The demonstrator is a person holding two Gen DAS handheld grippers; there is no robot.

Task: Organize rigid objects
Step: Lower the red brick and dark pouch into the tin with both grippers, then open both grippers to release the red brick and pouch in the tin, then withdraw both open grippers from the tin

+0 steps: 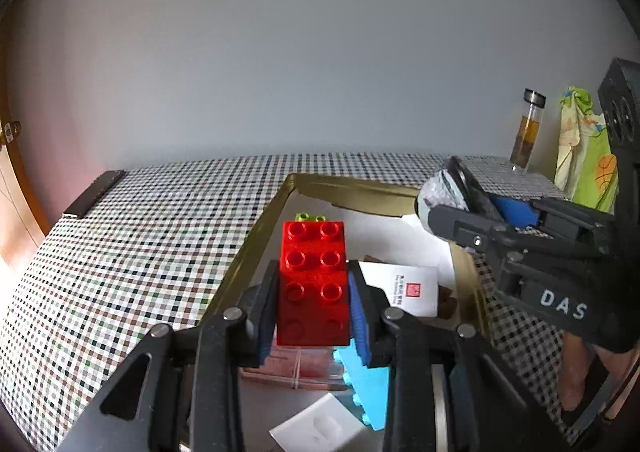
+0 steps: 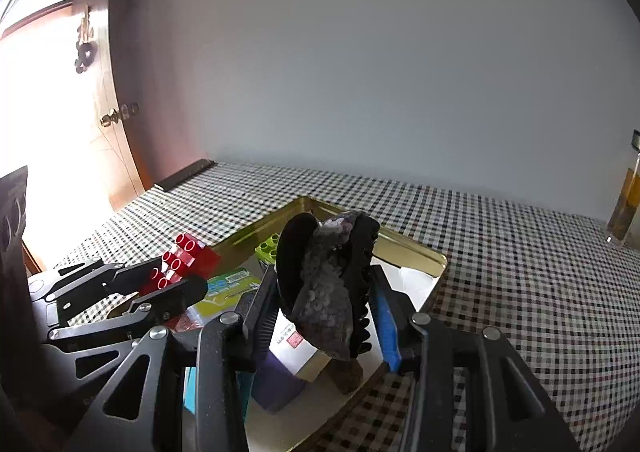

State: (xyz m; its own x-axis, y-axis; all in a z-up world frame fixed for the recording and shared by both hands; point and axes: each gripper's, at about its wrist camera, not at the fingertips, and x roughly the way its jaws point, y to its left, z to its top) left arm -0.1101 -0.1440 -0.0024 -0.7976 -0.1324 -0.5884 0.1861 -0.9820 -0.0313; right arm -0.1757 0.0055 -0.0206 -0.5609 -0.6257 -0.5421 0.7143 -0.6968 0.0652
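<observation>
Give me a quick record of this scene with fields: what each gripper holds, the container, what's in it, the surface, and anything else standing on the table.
left gripper: shut on red building brick, held above the tin
right gripper: shut on dark hair claw clip, also over the tin
container: open gold tin
contents: green brick, blue brick, white card with red stamp, other small items, unclear
surface: checked tablecloth
elsewhere: glass bottle with amber contents, standing beyond the tin

White letters "DAS" on the right gripper (image 1: 476, 208) body; card (image 1: 404, 288) print illegible
</observation>
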